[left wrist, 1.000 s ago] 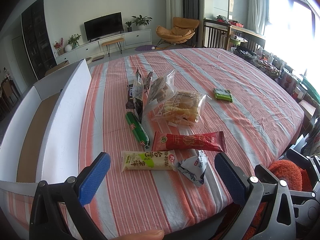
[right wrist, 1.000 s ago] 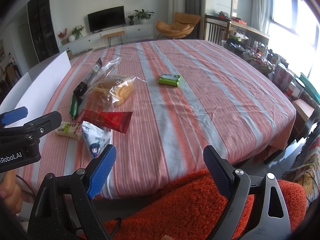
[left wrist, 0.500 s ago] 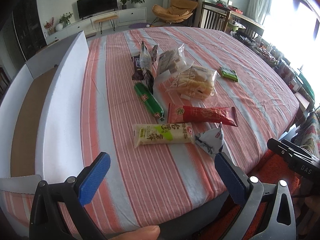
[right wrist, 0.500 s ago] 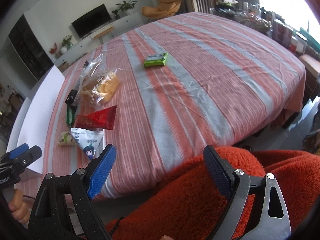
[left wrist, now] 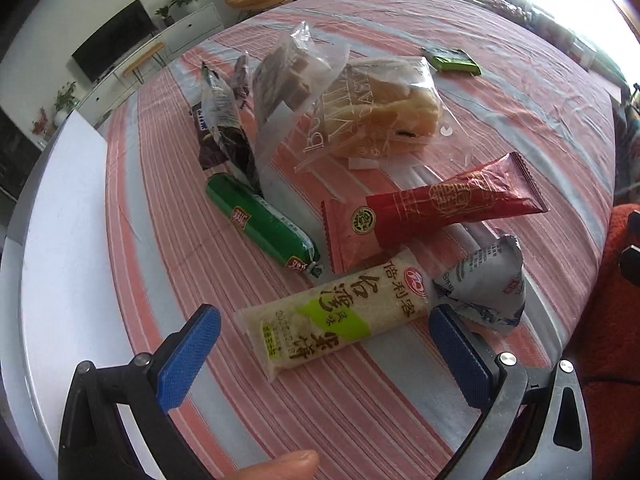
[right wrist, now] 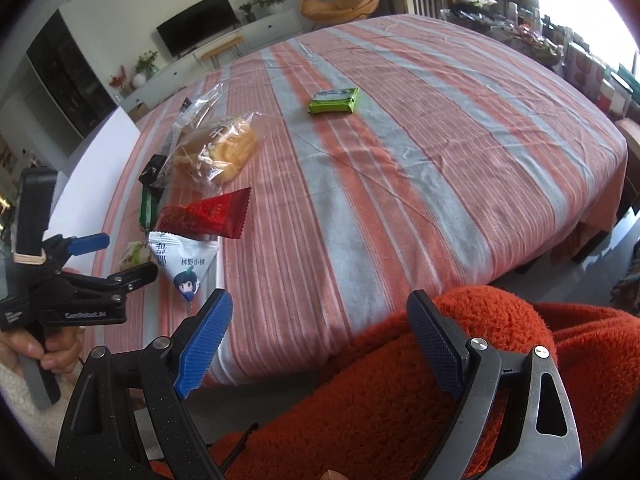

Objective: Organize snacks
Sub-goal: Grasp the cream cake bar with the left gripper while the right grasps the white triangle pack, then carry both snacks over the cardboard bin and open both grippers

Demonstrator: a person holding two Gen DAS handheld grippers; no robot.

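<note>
Window glare upper right, fisheye-warped edges

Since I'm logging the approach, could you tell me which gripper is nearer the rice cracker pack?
Left. The left gripper, open, straddles the rice cracker pack; the right gripper, open, hangs off the table edge over the orange fabric.

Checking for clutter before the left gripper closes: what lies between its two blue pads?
In the left wrist view, the left gripper stands open around the rice cracker pack, lying on the striped tablecloth; nothing else sits between them.
</note>
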